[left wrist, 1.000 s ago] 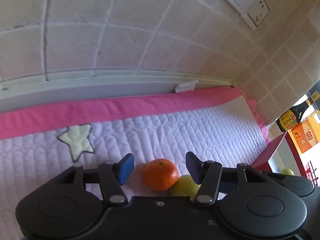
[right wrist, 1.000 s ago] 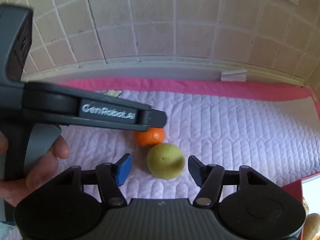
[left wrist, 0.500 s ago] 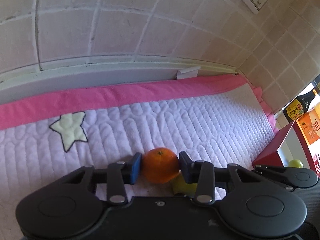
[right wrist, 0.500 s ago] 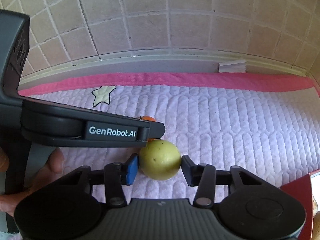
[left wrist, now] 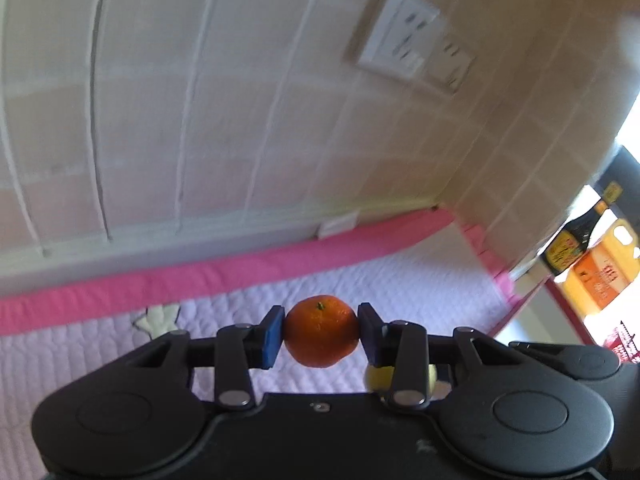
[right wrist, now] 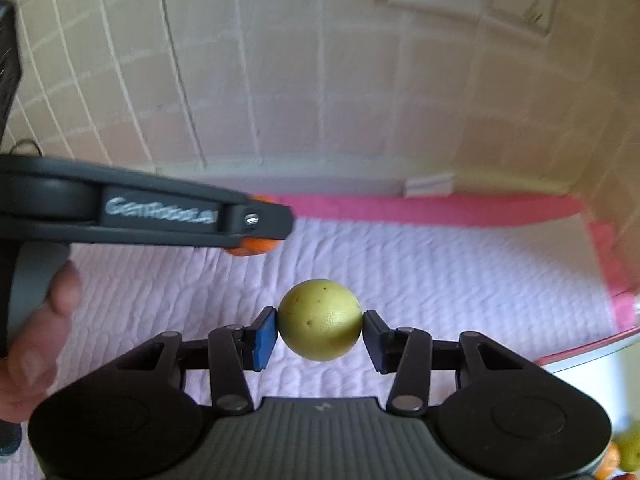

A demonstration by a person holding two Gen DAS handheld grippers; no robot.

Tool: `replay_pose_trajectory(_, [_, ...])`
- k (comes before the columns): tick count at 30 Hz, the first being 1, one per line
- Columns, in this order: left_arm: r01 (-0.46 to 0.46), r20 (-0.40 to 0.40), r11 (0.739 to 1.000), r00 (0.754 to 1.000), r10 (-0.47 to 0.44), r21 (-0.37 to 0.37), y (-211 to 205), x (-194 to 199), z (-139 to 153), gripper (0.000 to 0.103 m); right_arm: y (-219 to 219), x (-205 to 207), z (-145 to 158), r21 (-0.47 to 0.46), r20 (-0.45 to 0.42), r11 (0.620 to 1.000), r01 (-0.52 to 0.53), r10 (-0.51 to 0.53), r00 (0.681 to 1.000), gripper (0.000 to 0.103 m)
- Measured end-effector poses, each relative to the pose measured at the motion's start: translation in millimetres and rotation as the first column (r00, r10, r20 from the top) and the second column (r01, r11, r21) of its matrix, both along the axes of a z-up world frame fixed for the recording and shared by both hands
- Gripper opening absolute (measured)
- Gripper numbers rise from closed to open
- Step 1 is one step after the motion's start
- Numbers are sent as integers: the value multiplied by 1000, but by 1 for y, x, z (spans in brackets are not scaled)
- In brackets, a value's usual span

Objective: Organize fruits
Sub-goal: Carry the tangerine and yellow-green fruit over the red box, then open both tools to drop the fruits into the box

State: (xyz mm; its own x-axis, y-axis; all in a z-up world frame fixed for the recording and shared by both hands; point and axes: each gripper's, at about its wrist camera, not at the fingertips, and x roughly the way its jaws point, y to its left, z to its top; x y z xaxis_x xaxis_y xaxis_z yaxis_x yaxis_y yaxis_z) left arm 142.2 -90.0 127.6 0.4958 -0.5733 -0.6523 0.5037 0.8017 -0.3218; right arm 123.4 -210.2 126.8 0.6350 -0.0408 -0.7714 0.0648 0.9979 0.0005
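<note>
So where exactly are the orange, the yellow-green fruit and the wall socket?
orange (left wrist: 321, 331): left wrist view, middle of its peel.
yellow-green fruit (right wrist: 319, 319): right wrist view, centre of its skin.
wall socket (left wrist: 414, 55): left wrist view, middle of its white plate.

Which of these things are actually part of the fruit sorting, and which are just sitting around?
Part of the job:
orange, clamped in the left gripper
yellow-green fruit, clamped in the right gripper

Just lying about:
quilted mat
wall socket
sauce bottle

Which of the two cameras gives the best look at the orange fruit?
The left wrist view: the orange sits whole and sharp, clamped by the left gripper. The right wrist view shows only slivers of it behind that gripper's finger, and centers the green-yellow fruit instead.
</note>
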Motion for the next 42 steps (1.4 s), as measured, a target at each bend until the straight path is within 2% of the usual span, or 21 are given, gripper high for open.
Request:
replay_pose_trajectory(6, [64,75,998,995,-63,-17,-23,-30,40,47,-35,-47,50,-41,120,993,108,-102,988,48])
replay_pose_trajectory(9, [138,124,990,983,-134,-24,-54,-45,59,47,-63,-78,71,-63,170,979,194,-181,969,48])
replay_pose_trajectory(13, [257,149,965,957,-248,-49,-100,-66,75,47,-107,-121,88,-78,220,927,366,-342,914,48])
replay_pose_trajectory(18, [395,161,917,910,-381,-61,-156,-94,80,47,-164,-177,93,-30,208,839,543,-526,825,48])
replay_pose_trajectory(21, [456,149,888,884,-443,-64,-186,-108,72,47,-187,-201,87,-15,190,800,599,-586,788,48])
replay_pose_trajectory(25, [510,122,859,856,-502,-42,-222,-123,55,47,-209,-227,74,-3,164,765,643,-634,755,48])
replay_pose_trajectory(29, [523,89,852,849,-520,-12,-252,-122,34,47,-230,-237,52,30,109,758,652,-651,751,48])
replay_pose_trajectory(34, [512,-41,859,858,-511,19,-288,-101,-7,47,-244,-237,20,68,43,756,651,-654,756,48])
replay_pose_trajectory(39, [507,-65,861,861,-504,48,-305,-95,-26,48,-253,-225,4,90,13,770,632,-635,772,48])
replay_pose_trajectory(42, [504,-47,862,863,-502,51,-308,-95,-28,51,-255,-220,0,104,6,769,630,-634,773,49])
